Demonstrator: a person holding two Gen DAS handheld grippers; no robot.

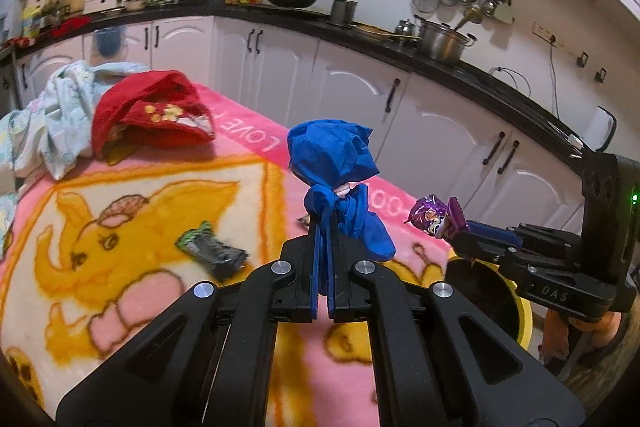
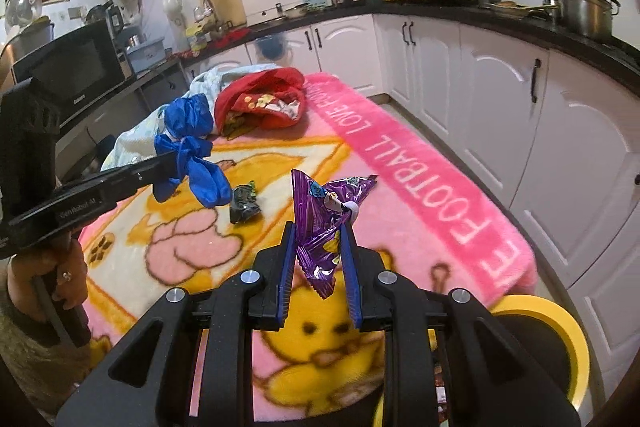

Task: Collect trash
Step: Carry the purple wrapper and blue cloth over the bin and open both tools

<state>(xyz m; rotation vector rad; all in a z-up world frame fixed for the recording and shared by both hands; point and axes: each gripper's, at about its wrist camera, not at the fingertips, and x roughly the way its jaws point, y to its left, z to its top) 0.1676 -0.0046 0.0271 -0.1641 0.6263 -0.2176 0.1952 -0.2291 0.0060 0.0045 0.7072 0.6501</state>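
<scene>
The left gripper (image 1: pixel 323 227) is clamping its blue-lined jaws tight on a crumpled blue plastic bag (image 1: pixel 336 163), which is standing up above the fingertips and hanging clear of the pink cartoon blanket (image 1: pixel 132 267) that is covering the table; seen from the right wrist, that same left gripper (image 2: pixel 170 163) is reaching in from the left edge with the blue plastic bag (image 2: pixel 192 151) drooping off its tip; the right gripper (image 2: pixel 318 227) is pinching a purple snack wrapper (image 2: pixel 324 215) between its two blue pads, the wrapper sticking up in a crinkled peak above the blanket (image 2: pixel 420 195); from the left wrist, the right gripper (image 1: pixel 460 227) is showing at the right side with the purple snack wrapper (image 1: pixel 434 215) at its tip, just above a yellow-rimmed bin (image 1: pixel 520 311) that is sitting beside the table edge; the same yellow-rimmed bin (image 2: pixel 560 327) is appearing low at the right in the right wrist view; a dark green wrapper (image 1: pixel 212 253) is lying flat on the blanket between the two grippers, well apart from both; further back, a red bag (image 1: pixel 152 115) is lying open on its side with printed packets inside, and a pale patterned cloth (image 1: pixel 60 115) is lying bunched up just beside it at the far end of the table.
</scene>
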